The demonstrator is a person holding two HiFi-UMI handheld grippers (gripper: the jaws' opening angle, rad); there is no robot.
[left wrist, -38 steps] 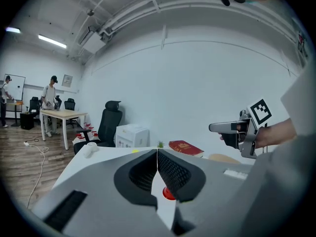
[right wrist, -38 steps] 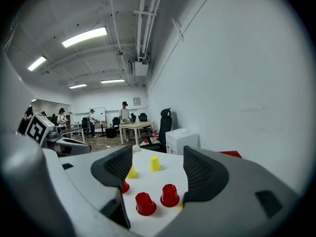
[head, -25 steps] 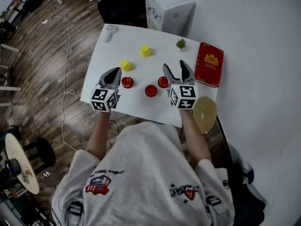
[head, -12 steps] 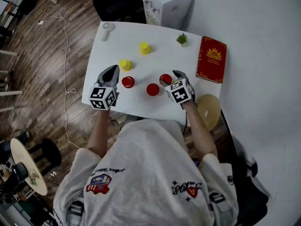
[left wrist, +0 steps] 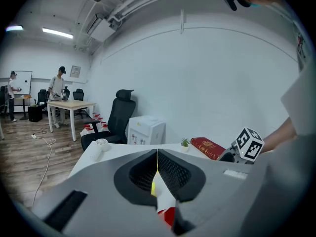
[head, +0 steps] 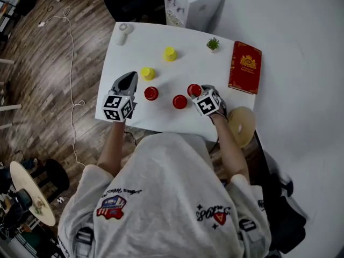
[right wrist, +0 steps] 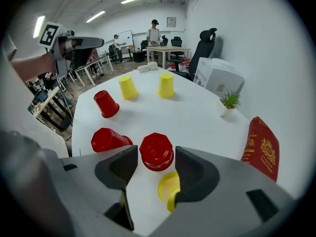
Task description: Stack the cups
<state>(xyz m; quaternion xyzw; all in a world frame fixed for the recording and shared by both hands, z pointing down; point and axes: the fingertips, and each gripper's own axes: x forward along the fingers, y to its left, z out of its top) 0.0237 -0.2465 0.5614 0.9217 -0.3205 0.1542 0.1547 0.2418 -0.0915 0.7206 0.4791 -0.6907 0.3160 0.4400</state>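
The upturned red plastic cup [right wrist: 156, 151] stands upright, squarely between my right gripper [right wrist: 157, 158] jaws, which have just been closing but don't grip it yet. My left gripper [left wrist: 157, 157] sits closed and empty, farther off.

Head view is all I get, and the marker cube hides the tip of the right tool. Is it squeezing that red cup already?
Observer: Not yet, it seems. In the right gripper view the red cup stands between the right tool's jaws. They have just been closing and sit close to the cup's sides, but they don't appear to press on it.
Operator: Which way up is the cup?
Observer: Upside down, with its closed base facing up and its rim on the table.
Operator: And the left tool, is it carrying anything?
Observer: No. The left gripper view shows the left tool with its jaws together and nothing between them.
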